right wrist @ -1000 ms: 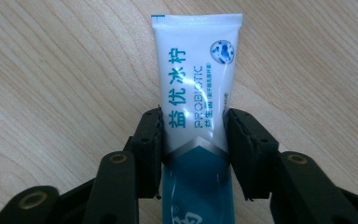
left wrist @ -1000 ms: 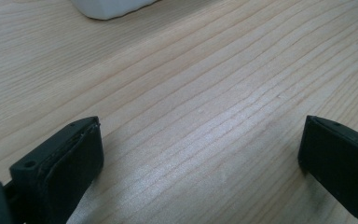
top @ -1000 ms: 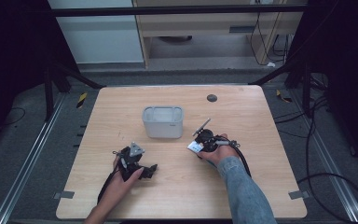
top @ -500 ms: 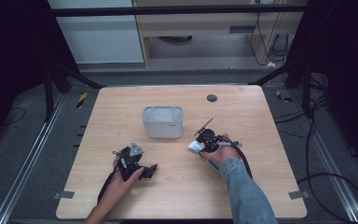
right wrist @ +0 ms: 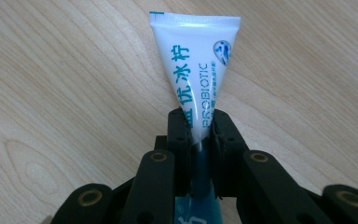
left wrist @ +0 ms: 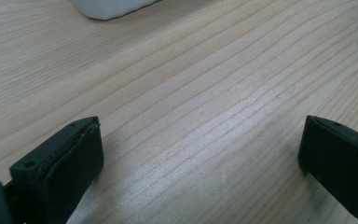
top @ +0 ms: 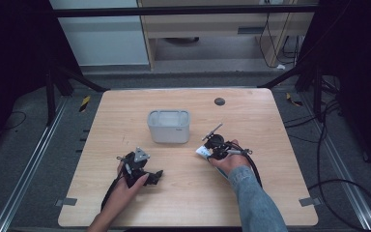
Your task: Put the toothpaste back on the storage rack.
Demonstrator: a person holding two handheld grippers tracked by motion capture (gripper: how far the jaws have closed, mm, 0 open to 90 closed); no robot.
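one white plastic tube with teal lettering (right wrist: 196,70) is pinched between the jaws of the right gripper (right wrist: 198,123), which have just been closing; its lower end is hidden behind them. one grey plastic tub (top: 169,126) is seen beyond the left gripper (left wrist: 200,154), spread wide over the pale wooden table (top: 270,193).
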